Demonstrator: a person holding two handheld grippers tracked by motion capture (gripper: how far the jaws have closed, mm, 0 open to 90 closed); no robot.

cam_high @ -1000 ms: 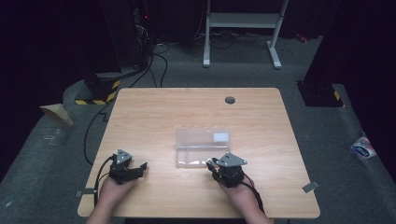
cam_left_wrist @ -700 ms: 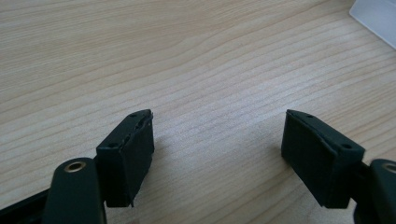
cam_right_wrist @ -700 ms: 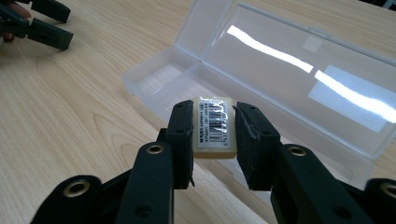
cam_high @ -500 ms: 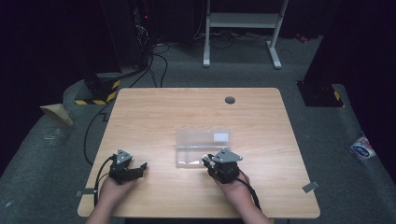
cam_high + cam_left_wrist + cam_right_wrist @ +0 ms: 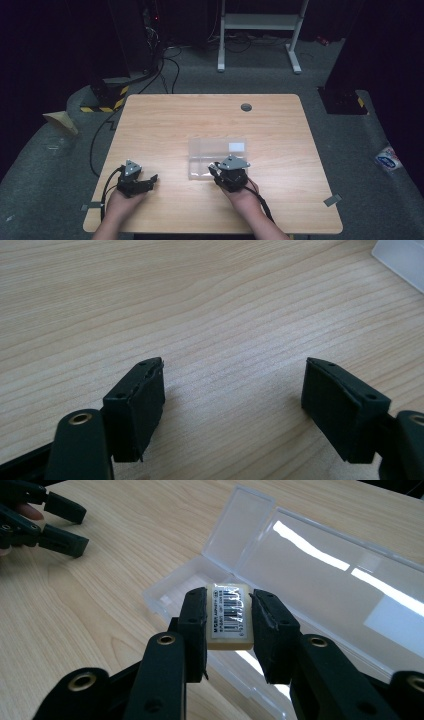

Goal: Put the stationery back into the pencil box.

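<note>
A clear plastic case (image 5: pixel 217 157) lies open in the middle of the wooden table (image 5: pixel 165 120), its lid (image 5: pixel 320 570) folded back flat. My right gripper (image 5: pixel 229 616) is shut on a small cream eraser with a barcode label (image 5: pixel 229 611) and holds it just over the near end of the case's tray (image 5: pixel 172 587). In the high view that gripper (image 5: pixel 218 169) is at the case's front edge. My left gripper (image 5: pixel 234 390) rests open on bare wood at the table's front left (image 5: pixel 148 180), with nothing between its jaws. The case's corner (image 5: pixel 402 257) shows far off.
A round dark grommet (image 5: pixel 246 106) sits near the table's far edge. Black cables (image 5: pixel 100 145) run off the left side to the floor. A white stand (image 5: pixel 260 25) is beyond the table. Bare wood lies all around the case.
My right gripper has shifted slightly left and forward along the case's front edge. The left gripper has stayed where it was.
</note>
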